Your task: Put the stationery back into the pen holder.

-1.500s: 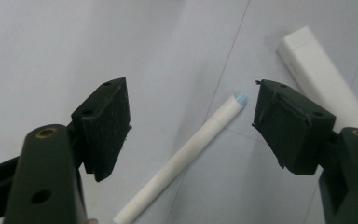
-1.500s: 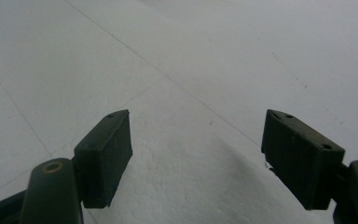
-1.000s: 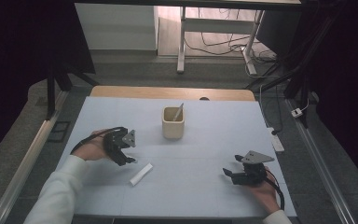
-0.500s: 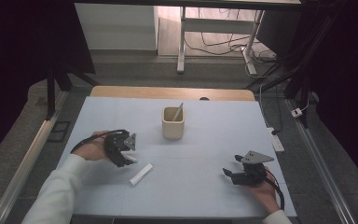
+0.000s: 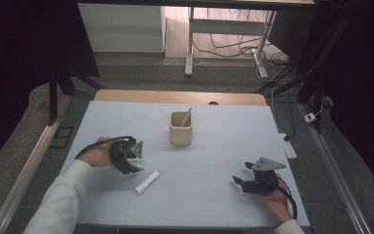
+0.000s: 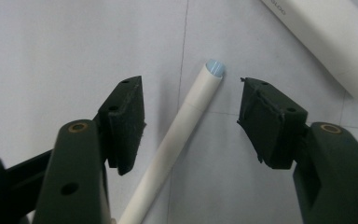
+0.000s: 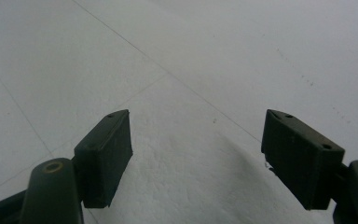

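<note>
The left tool (image 5: 132, 165) hovers low over the pale blue tabletop (image 5: 224, 146), its black jaws straddling a slim white pen-like stick with a pale blue end cap (image 6: 179, 140). The jaws have just been closing, yet in the left gripper view a clear gap remains on each side of the stick: it lies between the pads, untouched and flat on the tabletop. A thicker white tube with small printed lettering (image 6: 326, 42) lies just beyond, near the far jaw but apart from it; this is the white cylinder seen in the high view just in front of the left tool. The step in hand looks like picking up the slim stick, probably to drop it into the beige square cup (image 5: 180, 129) farther back on the tabletop, where another thin stick leans. To do it well, keep the pads level with the stick's middle height, centre it between them so neither pad pushes it sideways and sets it rolling, and close squarely across its width, clear of the thick tube. Whether the pads sit low enough is hard to judge from this angle. The right tool (image 5: 241, 181) rests at the near right of the tabletop with its jaws wide and nothing between them.
</note>
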`<state>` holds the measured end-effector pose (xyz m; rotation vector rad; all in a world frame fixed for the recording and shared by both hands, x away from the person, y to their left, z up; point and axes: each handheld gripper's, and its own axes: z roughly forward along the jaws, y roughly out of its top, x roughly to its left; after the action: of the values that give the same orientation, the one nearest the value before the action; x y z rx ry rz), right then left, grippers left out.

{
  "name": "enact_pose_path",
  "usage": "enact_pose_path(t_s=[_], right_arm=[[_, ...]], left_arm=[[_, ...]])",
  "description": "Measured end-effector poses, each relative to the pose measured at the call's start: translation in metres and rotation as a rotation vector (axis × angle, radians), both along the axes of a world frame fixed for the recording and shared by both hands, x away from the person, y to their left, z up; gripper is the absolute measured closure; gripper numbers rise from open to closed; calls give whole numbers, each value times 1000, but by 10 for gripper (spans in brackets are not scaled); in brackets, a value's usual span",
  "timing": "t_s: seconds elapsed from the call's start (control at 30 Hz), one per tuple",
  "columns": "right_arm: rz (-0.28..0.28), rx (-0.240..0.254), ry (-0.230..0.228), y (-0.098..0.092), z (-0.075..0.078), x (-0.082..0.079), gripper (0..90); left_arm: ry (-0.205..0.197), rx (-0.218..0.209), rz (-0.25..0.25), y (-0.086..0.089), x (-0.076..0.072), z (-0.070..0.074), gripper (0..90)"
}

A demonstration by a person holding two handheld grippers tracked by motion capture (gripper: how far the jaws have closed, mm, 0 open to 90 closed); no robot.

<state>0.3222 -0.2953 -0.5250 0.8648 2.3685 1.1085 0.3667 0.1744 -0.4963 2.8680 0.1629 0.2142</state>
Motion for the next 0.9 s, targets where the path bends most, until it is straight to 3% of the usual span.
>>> enact_pose_path(t_s=[0.4,0.63,0.9], right_arm=[[6,-1,8,0,-1,1,237],[4,-2,10,0,-1,1,236],[4,-5,11,0,-1,0,236]], left_arm=[[61,59,-35,-3,9,-10,555],[121,50,-83,-2,14,-10,688],[120,42,-123,-1,13,-11,779]])
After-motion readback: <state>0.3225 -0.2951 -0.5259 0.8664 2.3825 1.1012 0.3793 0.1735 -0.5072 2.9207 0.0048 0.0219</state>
